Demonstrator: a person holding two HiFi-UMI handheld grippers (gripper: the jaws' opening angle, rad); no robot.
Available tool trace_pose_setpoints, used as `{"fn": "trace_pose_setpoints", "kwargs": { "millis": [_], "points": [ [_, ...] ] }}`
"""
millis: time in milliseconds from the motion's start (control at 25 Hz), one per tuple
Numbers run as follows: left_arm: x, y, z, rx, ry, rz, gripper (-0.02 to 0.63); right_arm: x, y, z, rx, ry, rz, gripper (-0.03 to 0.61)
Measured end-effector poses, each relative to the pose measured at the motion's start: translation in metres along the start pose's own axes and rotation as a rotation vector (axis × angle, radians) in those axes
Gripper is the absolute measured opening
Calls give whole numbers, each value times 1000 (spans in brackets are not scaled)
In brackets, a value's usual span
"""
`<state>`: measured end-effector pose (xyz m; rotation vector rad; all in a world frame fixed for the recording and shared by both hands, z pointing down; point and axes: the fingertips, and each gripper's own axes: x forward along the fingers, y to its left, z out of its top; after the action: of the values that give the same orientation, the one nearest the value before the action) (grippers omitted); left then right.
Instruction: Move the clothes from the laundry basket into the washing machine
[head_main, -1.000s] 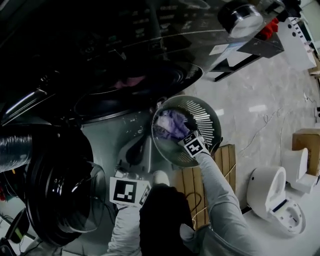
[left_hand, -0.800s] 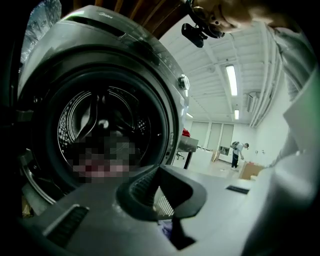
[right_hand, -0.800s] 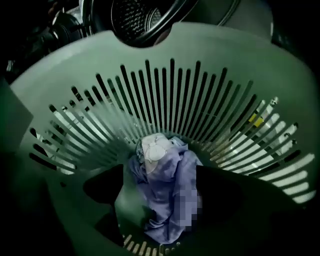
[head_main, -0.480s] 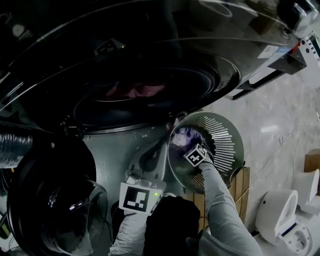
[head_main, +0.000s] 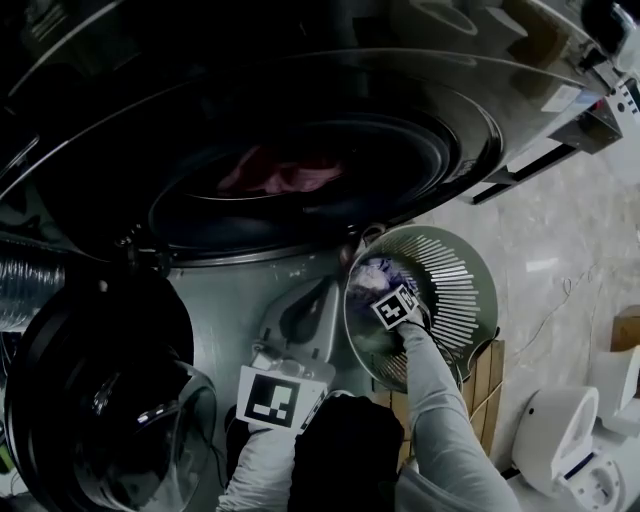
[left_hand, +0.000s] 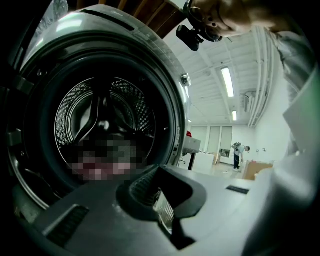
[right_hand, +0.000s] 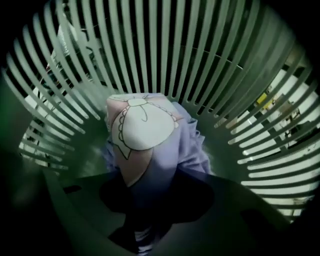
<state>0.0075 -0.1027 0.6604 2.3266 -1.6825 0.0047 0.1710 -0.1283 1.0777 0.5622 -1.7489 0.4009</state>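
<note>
The green slatted laundry basket (head_main: 455, 290) (right_hand: 200, 60) stands on the floor to the right of the washing machine. A purple garment (head_main: 368, 276) (right_hand: 170, 145) with a white printed patch lies in it. My right gripper (head_main: 384, 294) (right_hand: 147, 210) points steeply down into the basket. Its jaws have just been closing and now pinch a fold of the purple garment. The machine's drum (head_main: 300, 170) (left_hand: 100, 120) is open, with red clothes (head_main: 280, 172) inside. My left gripper (head_main: 303, 305) (left_hand: 165, 175) is held level below the drum's opening, shut and empty.
The machine's round door (head_main: 100, 400) hangs open at the lower left, beside a ribbed hose (head_main: 25, 290). Wooden slats (head_main: 490, 380) lie under the basket, and a white plastic unit (head_main: 560, 440) sits on the floor at the right. A person (left_hand: 239, 152) stands far off in the room.
My right gripper has sunk deeper into the basket, onto the purple garment, and its jaws have closed on it. The left gripper has dropped slightly.
</note>
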Motion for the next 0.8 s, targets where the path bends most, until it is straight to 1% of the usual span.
{"fn": "trace_pose_setpoints", "kwargs": {
  "millis": [40,120,240,320,480,600,800],
  "points": [
    [-1,-2,2,-5,-1,-2,18,-5,0,0,25,4,12,164],
    [-5,-4,5,-7,4,-3,18,-20,0,10,87,-40,37,155],
    [-14,-6,12,-14,20,7,18,-62,0,35,191,-190,71,152],
    [-22,-11,20,-24,32,15,18,-99,0,43,244,-281,85,152],
    [-43,-21,51,-46,57,37,18,-183,-8,57,323,-442,54,150],
    [-55,-31,85,-51,58,48,18,-254,-14,74,359,-548,9,150],
    [-83,-52,143,-83,69,71,18,-352,3,94,337,-641,-3,150]
  ]
}}
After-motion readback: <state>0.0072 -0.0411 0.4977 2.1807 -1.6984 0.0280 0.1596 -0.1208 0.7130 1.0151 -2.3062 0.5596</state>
